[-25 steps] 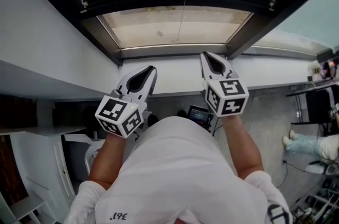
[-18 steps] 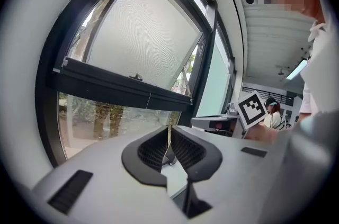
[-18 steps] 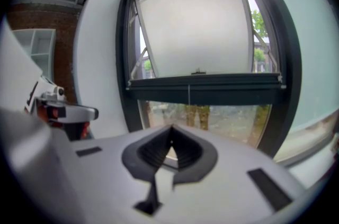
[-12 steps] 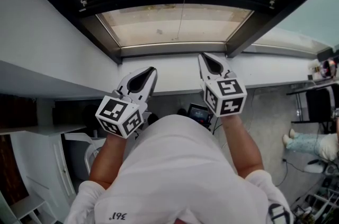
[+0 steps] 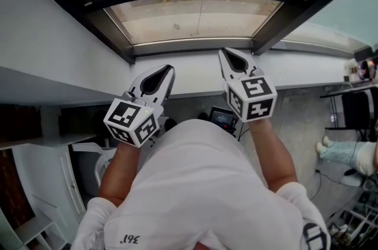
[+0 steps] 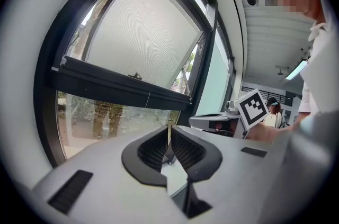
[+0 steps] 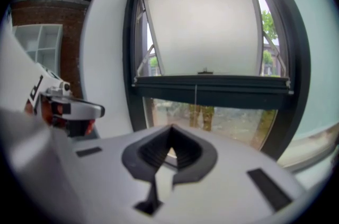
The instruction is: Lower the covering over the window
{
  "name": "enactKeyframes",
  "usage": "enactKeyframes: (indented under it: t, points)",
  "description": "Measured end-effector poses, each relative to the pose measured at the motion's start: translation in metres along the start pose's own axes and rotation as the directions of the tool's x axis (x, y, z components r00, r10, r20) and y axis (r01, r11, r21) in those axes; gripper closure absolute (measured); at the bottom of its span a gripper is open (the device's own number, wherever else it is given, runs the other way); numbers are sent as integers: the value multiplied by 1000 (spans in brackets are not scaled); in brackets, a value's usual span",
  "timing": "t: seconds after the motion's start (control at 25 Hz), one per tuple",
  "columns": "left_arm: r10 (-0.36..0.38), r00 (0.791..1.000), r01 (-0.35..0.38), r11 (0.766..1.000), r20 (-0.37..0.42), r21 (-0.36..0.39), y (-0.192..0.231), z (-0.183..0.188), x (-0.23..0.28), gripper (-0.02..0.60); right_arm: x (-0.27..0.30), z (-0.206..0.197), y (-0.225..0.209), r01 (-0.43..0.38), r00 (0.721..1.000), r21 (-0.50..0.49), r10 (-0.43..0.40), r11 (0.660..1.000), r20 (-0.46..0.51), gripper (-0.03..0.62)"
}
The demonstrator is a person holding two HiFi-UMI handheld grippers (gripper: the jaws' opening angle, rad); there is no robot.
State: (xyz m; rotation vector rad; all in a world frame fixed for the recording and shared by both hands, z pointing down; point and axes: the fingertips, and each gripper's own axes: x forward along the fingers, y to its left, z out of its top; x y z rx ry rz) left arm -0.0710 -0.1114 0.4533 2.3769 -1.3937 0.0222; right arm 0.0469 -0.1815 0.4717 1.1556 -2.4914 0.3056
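A pale roller blind (image 7: 204, 27) covers the upper part of the window and ends at a dark bottom bar (image 7: 209, 85). A thin pull cord (image 7: 196, 98) hangs from the bar's middle in front of the bare lower glass. The blind (image 6: 143, 32) looks like fine mesh in the left gripper view. In the head view the cord (image 5: 201, 12) hangs ahead, between the two grippers. My left gripper (image 5: 165, 69) and right gripper (image 5: 227, 54) hover over the white sill (image 5: 189, 77), both shut with nothing in them. Neither touches the cord.
A white wall (image 5: 53, 36) flanks the window on the left and a frosted panel (image 5: 348, 12) on the right. Below the sill stands a small device with a screen (image 5: 223, 119). White shelving (image 5: 35, 184) is at lower left, and a seated person's legs (image 5: 348, 154) show at far right.
Both grippers have edged a little forward toward the window, the right one also slightly left. Their jaws stay shut.
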Motion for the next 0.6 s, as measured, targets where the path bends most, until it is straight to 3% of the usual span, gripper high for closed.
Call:
enactKeyframes:
  t: [0.6]
  points:
    - [-14,1000,14,1000,-7,10,0,2,7,545,4,6,-2,-1,1000,-15,1,1000,11,572]
